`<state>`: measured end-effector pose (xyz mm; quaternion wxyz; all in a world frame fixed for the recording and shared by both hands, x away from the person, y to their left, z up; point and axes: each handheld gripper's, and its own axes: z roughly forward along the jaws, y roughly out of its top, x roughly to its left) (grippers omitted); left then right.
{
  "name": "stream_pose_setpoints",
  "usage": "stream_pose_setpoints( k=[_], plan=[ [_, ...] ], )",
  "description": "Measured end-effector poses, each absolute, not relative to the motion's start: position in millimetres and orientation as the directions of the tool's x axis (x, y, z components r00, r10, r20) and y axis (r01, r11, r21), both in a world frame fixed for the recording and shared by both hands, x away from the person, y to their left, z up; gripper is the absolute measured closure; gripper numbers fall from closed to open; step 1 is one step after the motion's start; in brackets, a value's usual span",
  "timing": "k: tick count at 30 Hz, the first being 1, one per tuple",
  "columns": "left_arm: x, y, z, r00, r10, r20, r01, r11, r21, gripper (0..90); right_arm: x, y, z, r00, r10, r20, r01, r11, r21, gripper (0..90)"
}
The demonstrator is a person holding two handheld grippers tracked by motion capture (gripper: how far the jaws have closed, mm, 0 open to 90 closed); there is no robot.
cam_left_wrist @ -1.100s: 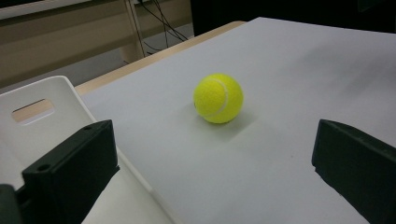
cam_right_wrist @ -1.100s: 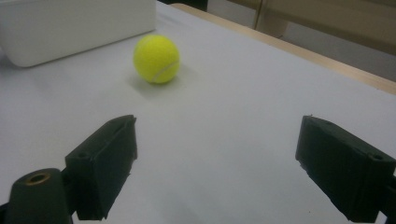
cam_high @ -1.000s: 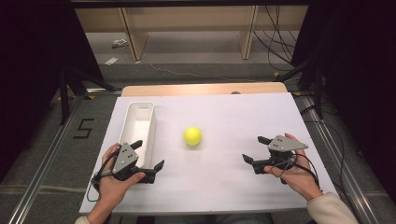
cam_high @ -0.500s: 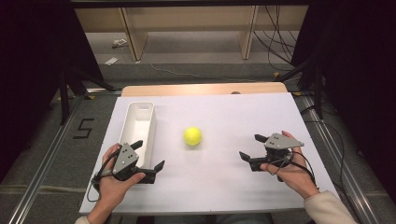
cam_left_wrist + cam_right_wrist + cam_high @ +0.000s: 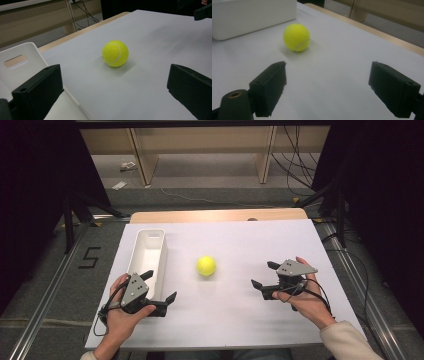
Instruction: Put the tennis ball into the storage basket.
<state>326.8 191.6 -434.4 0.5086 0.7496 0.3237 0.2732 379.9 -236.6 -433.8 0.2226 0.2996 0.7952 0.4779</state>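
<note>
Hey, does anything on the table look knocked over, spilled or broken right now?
Nothing stands out. The tennis ball sits whole on the white table, apart from the upright, empty white bin. The left gripper and right gripper are open, clear of the ball.

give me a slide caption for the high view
Two hand-held grippers, left and right, both open, flank a yellow tennis ball on a white table beside a long white bin.

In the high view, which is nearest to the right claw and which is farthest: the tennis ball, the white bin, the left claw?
Measured from the right claw:
1. Tennis ball, mid-table, to its left, nearest.
2. Left claw, near the table's front left.
3. White bin, along the left side.

The last two are too close to call.
</note>
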Motion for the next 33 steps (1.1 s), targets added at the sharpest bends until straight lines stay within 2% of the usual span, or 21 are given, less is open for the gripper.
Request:
stream_pose_setpoints(
  k=[33],
  plan=[
    [329, 191, -435, 0.642, 0.763, 0.076, 0.208, -0.269, 0.940, 0.0, 403, -201, -432, -0.744, 0.664, -0.069, 0.250, 0.374, 0.893, 15.4]
  ],
)
